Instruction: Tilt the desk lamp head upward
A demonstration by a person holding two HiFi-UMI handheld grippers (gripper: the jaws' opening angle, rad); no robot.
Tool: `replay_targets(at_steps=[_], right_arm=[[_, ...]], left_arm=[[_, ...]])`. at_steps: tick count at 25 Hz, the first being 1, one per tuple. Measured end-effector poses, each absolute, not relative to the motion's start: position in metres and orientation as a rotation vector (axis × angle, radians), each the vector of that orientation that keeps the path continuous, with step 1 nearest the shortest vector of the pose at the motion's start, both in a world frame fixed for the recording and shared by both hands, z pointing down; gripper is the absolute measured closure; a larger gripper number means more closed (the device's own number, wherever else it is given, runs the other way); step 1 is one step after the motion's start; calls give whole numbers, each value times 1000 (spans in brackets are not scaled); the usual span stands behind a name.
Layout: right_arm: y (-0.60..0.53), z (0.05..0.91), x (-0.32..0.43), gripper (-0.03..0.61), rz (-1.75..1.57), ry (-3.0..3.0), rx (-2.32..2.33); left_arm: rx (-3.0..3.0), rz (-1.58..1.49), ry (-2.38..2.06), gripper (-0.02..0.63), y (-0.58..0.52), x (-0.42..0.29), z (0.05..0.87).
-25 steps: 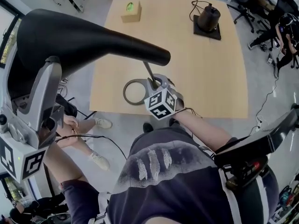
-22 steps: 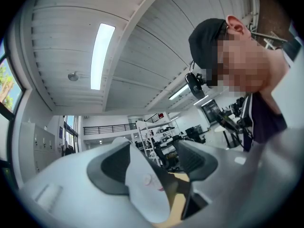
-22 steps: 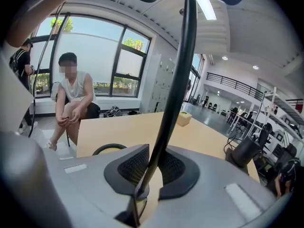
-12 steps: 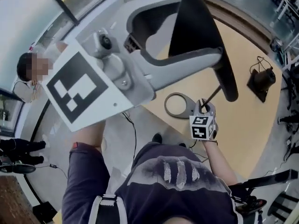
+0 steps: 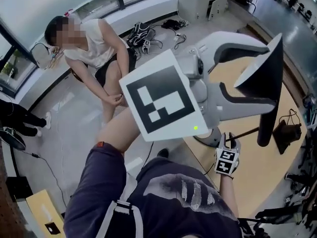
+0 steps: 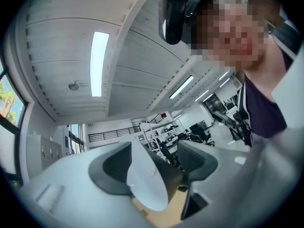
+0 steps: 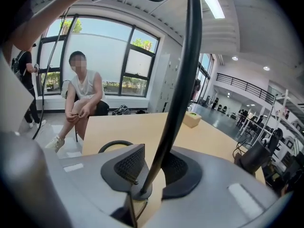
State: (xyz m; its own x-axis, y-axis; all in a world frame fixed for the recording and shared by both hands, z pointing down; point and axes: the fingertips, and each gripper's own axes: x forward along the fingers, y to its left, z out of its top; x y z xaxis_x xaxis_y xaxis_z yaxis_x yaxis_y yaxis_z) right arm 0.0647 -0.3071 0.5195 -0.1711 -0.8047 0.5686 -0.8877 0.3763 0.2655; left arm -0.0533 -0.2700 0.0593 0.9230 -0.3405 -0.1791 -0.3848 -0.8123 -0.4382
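Clamping the lamp head (image 5: 271, 78) to tilt it, the left gripper (image 6: 156, 161) leads while the right gripper's (image 7: 152, 167) jaws are opening round the stem (image 7: 183, 80) at the table's (image 7: 142, 127) near edge.

No legible text, labels or numbers anywhere.

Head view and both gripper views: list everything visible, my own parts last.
Desk lamp: one, black; lamp head held high, ring base on table.
Table: one, light wood, under lamp.
Box: one, tan, table's far end.
Pot-like object: one, black, on table beyond lamp.
Seated person: one, pale top, by window.
Standing person: one, dark clothes, beside window.
Left gripper: one, grey, shut on lamp head.
Right gripper: one, grey, jaws opening, stem between them.
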Motion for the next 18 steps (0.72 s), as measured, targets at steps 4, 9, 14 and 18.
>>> replay_targets(at_steps=[4,9,14,18], right_arm=[[-295,507,57,435,195,-2083,1473],[-278,473,55,407,207,-2175,1598],[-271,463,69,408,241,-2158,1689],[-270,448,57,456,234,-2202,1666]], left_arm=[[-2689,214,579,310,-273,-94,66],[-2806,257,677,310,-288,-144,94],[-2821,212,721,352,-305,-152,131],[-2808,159,815,484,-320,-150,158]])
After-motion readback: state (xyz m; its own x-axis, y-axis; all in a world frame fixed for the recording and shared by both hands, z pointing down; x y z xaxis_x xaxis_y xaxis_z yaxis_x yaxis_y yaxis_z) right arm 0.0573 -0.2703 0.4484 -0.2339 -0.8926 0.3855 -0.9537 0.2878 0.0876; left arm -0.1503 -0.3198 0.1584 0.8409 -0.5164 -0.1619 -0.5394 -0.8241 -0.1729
